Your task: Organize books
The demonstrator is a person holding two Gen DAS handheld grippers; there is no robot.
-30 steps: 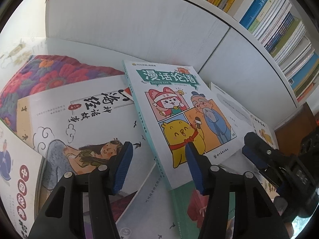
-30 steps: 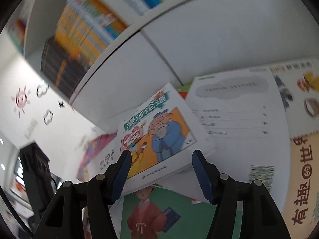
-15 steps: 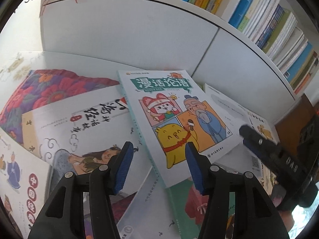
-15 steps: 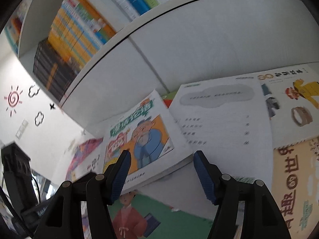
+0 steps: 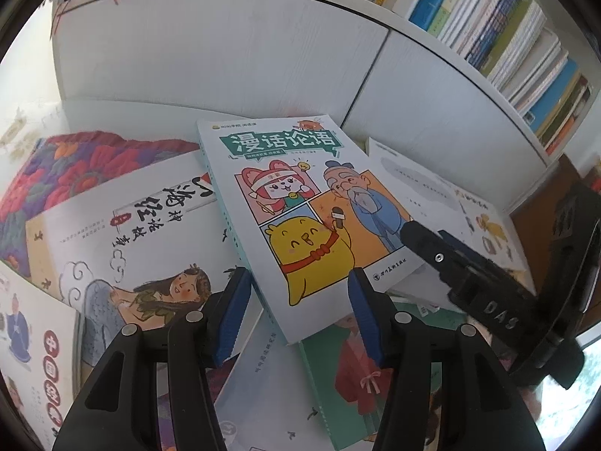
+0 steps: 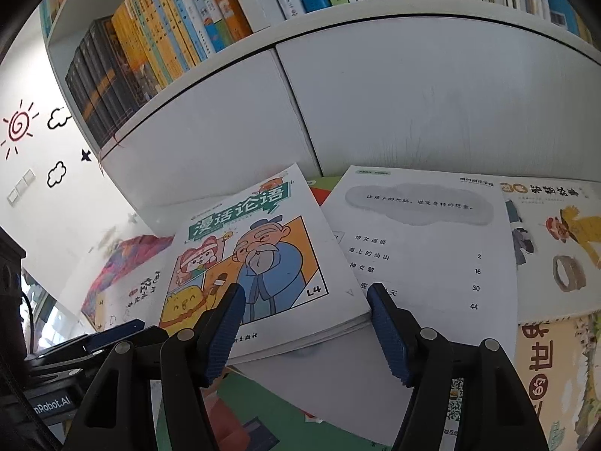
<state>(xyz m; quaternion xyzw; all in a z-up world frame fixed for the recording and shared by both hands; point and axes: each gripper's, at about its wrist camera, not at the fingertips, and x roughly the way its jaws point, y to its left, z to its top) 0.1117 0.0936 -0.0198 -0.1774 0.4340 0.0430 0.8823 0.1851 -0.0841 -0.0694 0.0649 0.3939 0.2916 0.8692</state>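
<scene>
A cartoon-cover book (image 5: 300, 210) lies on top of a loose pile of children's books; it also shows in the right wrist view (image 6: 255, 259). My left gripper (image 5: 298, 317) is open, just short of the book's near edge. My right gripper (image 6: 306, 332) is open, its fingers either side of the book's near right corner, and it shows in the left wrist view (image 5: 469, 282) at the book's right edge. Under the book lie a white-cover book with a painted woman (image 5: 124, 233), a green-cover book (image 5: 349, 368) and a white contents-page book (image 6: 420, 248).
A white cabinet (image 6: 413, 105) stands behind the pile, with a shelf of upright books (image 6: 210, 18) above it. A flower-pattern cloth (image 5: 75, 165) lies at the left. More picture books (image 6: 556, 255) lie at the right.
Both grippers have drawn back and tilted up a little, so more of the shelf shows. The right gripper now sits at the cartoon book's corner. The books have not moved.
</scene>
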